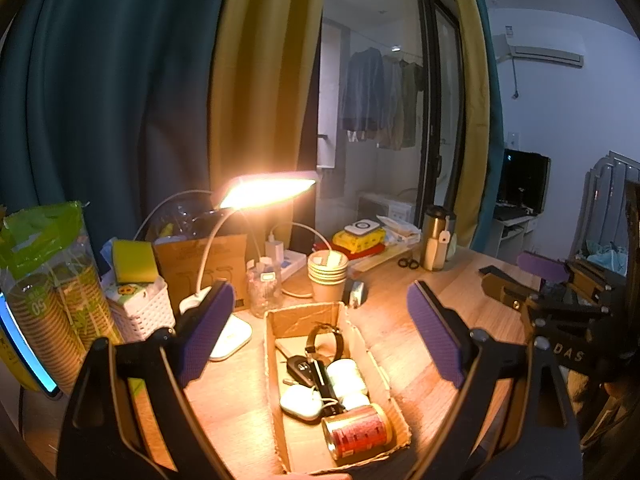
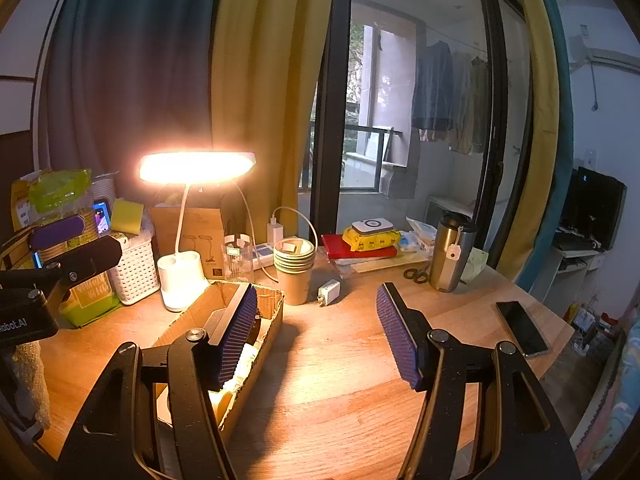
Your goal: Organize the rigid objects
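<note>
An open cardboard box [image 1: 276, 364] lies on the wooden desk [image 1: 400, 312]. It holds a red-labelled can [image 1: 357, 431], a car key [image 1: 301, 371], a watch [image 1: 325, 338], a white fob [image 1: 301, 402] and a white roll [image 1: 346, 376]. My left gripper [image 1: 320, 328] is open and empty above the box. The right gripper also shows at the right edge of that view [image 1: 540, 276]. In the right wrist view my right gripper [image 2: 316, 332] is open and empty over bare desk, right of the box [image 2: 276, 308]. A white charger plug [image 2: 329, 292] lies beyond it.
A lit desk lamp [image 2: 196, 168], a stack of paper cups [image 2: 294, 268], a white basket [image 2: 134, 272], a glass jar [image 2: 238, 258] and a cup pack [image 1: 52, 292] crowd the back. A steel tumbler [image 2: 450, 258], scissors [image 2: 416, 276] and a phone [image 2: 522, 328] lie right.
</note>
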Action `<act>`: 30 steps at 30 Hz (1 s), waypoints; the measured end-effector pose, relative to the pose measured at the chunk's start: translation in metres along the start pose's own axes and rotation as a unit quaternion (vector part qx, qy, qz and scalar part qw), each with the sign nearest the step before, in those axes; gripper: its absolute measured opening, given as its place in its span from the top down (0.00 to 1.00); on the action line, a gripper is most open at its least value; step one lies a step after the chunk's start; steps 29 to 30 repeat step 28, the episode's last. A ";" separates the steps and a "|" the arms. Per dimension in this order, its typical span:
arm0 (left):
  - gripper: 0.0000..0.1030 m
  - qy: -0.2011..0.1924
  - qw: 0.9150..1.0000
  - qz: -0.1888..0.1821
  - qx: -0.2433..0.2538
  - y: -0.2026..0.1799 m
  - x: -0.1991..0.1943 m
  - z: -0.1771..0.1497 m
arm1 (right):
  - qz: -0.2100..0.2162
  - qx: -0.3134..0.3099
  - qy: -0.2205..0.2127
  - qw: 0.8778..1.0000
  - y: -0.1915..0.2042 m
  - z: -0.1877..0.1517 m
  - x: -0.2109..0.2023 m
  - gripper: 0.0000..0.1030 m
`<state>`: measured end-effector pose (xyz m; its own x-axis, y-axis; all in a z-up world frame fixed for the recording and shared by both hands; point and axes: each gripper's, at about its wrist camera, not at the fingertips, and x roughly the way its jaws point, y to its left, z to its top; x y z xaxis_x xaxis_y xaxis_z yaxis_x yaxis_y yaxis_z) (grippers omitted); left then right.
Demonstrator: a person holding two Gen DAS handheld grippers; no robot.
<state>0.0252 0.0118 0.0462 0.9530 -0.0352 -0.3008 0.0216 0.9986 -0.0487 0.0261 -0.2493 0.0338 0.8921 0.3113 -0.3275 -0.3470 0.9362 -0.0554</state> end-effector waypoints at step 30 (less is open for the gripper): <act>0.13 0.003 1.000 -0.006 0.000 -0.001 0.001 0.000 | 0.001 0.002 0.002 1.000 0.000 -0.002 0.001 0.36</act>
